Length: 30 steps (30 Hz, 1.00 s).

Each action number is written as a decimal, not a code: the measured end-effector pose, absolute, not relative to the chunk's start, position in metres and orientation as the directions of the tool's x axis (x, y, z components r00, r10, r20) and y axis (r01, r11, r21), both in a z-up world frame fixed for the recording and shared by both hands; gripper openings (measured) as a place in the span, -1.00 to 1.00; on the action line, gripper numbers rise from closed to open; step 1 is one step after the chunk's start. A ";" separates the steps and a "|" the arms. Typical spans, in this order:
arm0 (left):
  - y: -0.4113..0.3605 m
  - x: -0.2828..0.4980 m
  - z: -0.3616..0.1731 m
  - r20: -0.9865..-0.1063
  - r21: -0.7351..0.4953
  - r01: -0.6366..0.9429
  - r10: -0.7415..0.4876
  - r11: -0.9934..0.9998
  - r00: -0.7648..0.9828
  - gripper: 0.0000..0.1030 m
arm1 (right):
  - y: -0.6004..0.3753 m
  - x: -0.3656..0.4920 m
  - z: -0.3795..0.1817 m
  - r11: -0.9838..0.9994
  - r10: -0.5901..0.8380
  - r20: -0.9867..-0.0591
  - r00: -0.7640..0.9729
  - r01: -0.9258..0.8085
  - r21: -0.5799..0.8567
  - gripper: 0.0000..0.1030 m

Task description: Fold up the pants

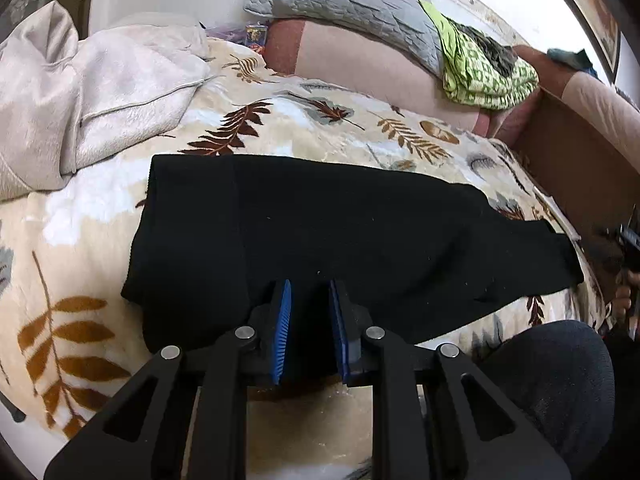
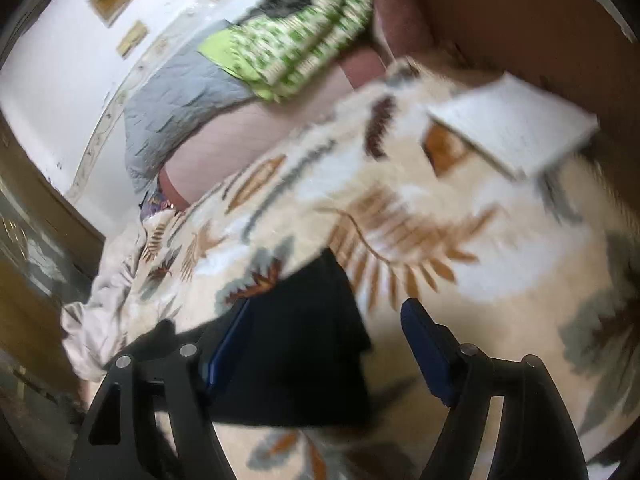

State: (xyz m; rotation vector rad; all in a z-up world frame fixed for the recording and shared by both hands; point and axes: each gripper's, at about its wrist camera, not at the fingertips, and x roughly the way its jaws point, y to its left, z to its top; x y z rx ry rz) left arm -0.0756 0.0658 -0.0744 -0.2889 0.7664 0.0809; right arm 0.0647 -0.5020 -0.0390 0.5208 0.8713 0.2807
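black pants (image 1: 320, 236) lie flat across the leaf-print blanket (image 1: 100, 240). left gripper (image 1: 309, 292) pinches their near edge. right gripper (image 2: 326, 318) is spread, nothing pressed, over their end. cardboard box (image 1: 568, 160) beside blanket, contents unseen.

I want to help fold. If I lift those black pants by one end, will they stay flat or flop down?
Probably flop. The pants lie soft and flat, following the blanket's curve, so they look limp, not stiff. They seem thin, so likely light. The fuzzy blanket may grip them a little when dragged.
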 end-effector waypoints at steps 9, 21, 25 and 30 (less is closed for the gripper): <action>0.067 -0.070 -0.074 -0.706 -0.241 -0.208 -0.024 0.948 0.708 -0.64 | -0.446 0.100 -0.058 0.923 0.373 -0.783 0.497 -0.288 0.256 -0.57; 0.075 -0.067 -0.077 -0.709 -0.280 -0.257 -0.018 0.925 0.705 -0.74 | -0.439 0.126 -0.047 0.932 0.343 -0.738 0.581 -0.309 0.190 -0.90; 0.074 -0.065 -0.080 -0.700 -0.244 -0.277 0.029 0.929 0.713 -0.84 | -0.435 0.145 -0.062 0.929 0.343 -0.769 0.539 -0.317 0.192 -0.90; 0.073 -0.063 -0.083 -0.691 -0.219 -0.301 0.071 0.928 0.719 -0.87 | -0.434 0.158 -0.079 0.933 0.340 -0.789 0.512 -0.293 0.211 -0.83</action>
